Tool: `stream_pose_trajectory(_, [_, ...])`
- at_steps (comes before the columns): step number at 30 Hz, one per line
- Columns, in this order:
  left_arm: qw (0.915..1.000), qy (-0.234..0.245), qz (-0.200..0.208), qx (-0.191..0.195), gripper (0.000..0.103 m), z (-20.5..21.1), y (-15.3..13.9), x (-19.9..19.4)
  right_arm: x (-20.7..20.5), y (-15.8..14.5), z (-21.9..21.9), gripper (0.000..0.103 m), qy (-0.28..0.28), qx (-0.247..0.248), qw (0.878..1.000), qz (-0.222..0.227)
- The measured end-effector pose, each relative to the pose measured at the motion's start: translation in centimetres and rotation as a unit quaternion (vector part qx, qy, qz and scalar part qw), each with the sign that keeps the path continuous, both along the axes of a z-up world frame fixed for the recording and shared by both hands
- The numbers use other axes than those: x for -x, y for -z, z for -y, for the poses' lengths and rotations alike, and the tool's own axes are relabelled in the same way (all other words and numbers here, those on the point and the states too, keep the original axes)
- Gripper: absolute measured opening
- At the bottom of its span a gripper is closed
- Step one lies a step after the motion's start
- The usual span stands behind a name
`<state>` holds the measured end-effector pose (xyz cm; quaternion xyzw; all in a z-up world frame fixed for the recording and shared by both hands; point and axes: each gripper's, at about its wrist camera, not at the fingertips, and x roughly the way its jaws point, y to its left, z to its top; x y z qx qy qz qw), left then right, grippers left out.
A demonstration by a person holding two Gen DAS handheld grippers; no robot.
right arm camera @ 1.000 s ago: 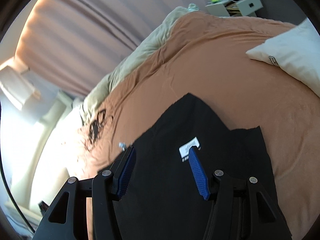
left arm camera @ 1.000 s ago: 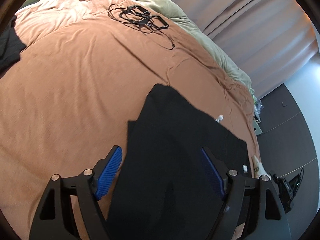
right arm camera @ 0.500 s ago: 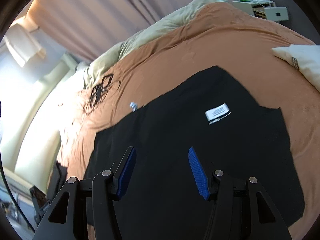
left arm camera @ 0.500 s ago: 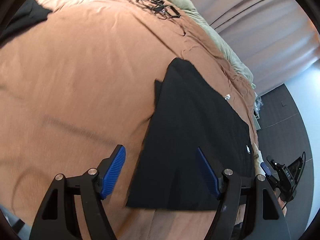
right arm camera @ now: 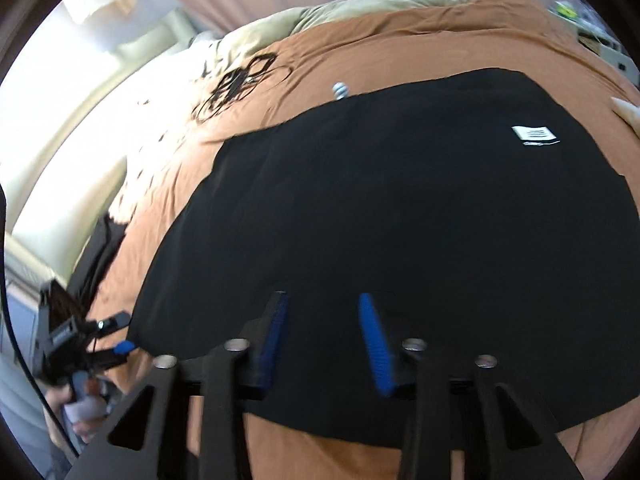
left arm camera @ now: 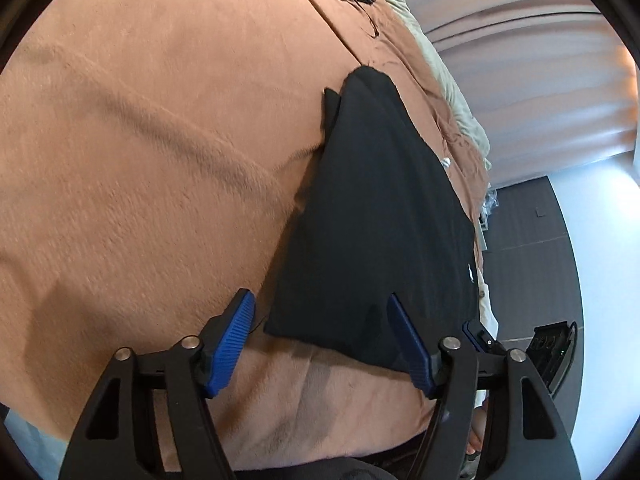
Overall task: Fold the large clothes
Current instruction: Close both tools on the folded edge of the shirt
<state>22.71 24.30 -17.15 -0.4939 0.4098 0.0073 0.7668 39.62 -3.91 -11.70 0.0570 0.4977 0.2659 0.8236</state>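
A large black garment (left arm camera: 376, 208) lies spread flat on the brown bedspread (left arm camera: 160, 152). In the right wrist view a white label (right arm camera: 534, 134) shows on the garment (right arm camera: 400, 200). My left gripper (left arm camera: 322, 320) hovers low over the garment's near left corner. Its jaws are closing, the corner lies between them, and the pads are clear of the cloth. My right gripper (right arm camera: 324, 320) is over the garment near its front edge. Its jaws are closing too, with cloth below them and none pinched that I can see. The left gripper's blue pad (right arm camera: 124, 347) shows at the garment's left corner, held by a hand.
A tangle of black cables (right arm camera: 236, 80) and a small striped white object (right arm camera: 341, 90) lie on the bedspread beyond the garment. A beige duvet (right arm camera: 360, 8) and curtains run along the far side. Another dark garment (right arm camera: 100, 248) lies left, and a pillow corner (right arm camera: 628, 114) right.
Both grippers have dropped and pulled back to the garment's near edge. The right jaws have narrowed a lot, the left jaws a little. The garment lies as before.
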Motion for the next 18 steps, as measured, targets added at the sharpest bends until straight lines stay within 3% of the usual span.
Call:
stream_pose_trajectory(5, [0.9998,0.007,0.006,0.018,0.068,0.7,0.8,-0.6,1.4,1.6,0.1,0.028,-0.006,0.028,0.999,-0.017])
stream_pose_trajectory(10, [0.9993,-0.005,0.011,0.034,0.052,0.5,1.3,-2.2,2.3,2.9,0.2,0.028,-0.014,0.042,0.998,-0.037])
stream_pose_trajectory(13, [0.9996,-0.007,0.010,0.024,0.042,0.5,1.2,-2.7,1.9,2.5,0.7,0.027,-0.006,0.016,0.999,-0.038])
stream_pose_trajectory(18, [0.9990,-0.014,0.012,0.041,0.036,0.2,1.7,-2.7,0.0,2.7,-0.3,0.027,-0.012,0.031,0.999,-0.028])
